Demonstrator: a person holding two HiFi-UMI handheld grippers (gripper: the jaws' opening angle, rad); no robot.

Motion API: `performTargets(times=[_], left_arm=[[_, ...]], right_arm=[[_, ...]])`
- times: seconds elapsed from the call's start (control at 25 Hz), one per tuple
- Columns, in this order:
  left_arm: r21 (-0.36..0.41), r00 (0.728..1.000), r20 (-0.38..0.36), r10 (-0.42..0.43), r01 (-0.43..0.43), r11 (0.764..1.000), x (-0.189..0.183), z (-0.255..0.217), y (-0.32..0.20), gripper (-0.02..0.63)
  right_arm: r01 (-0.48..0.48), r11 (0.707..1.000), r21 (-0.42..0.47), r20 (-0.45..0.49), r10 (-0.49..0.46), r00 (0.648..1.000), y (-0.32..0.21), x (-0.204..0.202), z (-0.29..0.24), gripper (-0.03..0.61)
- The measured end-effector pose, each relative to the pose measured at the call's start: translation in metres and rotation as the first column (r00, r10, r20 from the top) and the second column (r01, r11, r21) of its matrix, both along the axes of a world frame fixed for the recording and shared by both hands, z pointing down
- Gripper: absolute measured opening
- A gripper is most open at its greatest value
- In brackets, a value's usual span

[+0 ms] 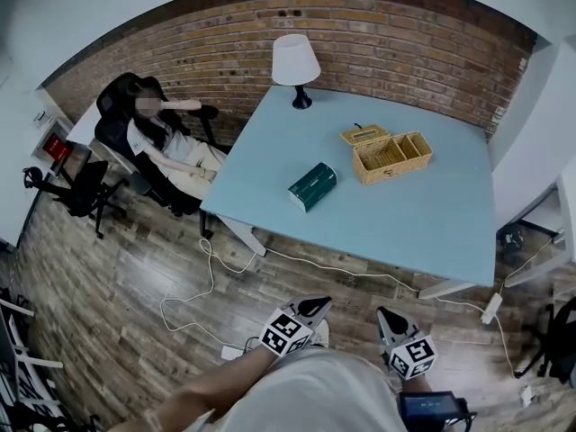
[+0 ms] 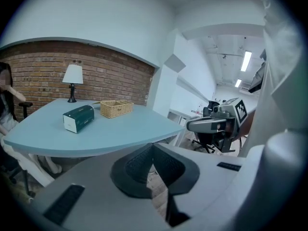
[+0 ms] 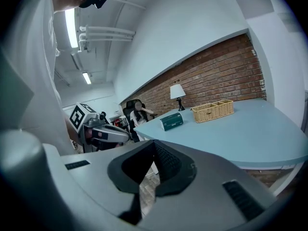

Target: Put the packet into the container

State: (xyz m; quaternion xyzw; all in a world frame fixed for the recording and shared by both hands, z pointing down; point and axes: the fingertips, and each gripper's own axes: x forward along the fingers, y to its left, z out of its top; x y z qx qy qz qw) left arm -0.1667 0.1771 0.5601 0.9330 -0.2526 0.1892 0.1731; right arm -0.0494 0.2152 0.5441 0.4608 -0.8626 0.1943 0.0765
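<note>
Left gripper [image 1: 314,308] and right gripper [image 1: 386,317] hang well short of the table [image 1: 378,228], jaws together on nothing. Probably just out of reach for now, since the green packet [image 1: 312,186] lies untouched near the wicker basket [image 1: 396,171].

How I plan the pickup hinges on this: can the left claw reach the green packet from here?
Probably not yet: the left claw hangs shut over the floor, short of the table, the packet lying farther in. Nothing blocks the way after a step closer.
</note>
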Motion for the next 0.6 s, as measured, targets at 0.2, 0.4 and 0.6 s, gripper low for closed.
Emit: performTargets(times=[0.2,0.4,0.6], left_arm=[[-0.001,1.000,-0.010,0.021,-0.021,1.000,0.005,-0.002,-0.023,0.011],[-0.002,1.000,-0.014,0.022,-0.022,1.000,0.000,-0.002,-0.050,0.011],[-0.007,0.999,-0.014,0.030,-0.030,1.000,-0.005,0.001,-0.068,0.011]], right_arm=[[-0.025,1.000,-0.007,-0.006,0.025,1.000,-0.023,0.004,-0.003,0.009],[-0.042,0.999,-0.009,-0.020,0.042,0.999,-0.046,0.003,-0.006,0.009],[-0.062,0.998,-0.013,-0.038,0.061,0.997,-0.065,0.003,-0.005,0.009]])
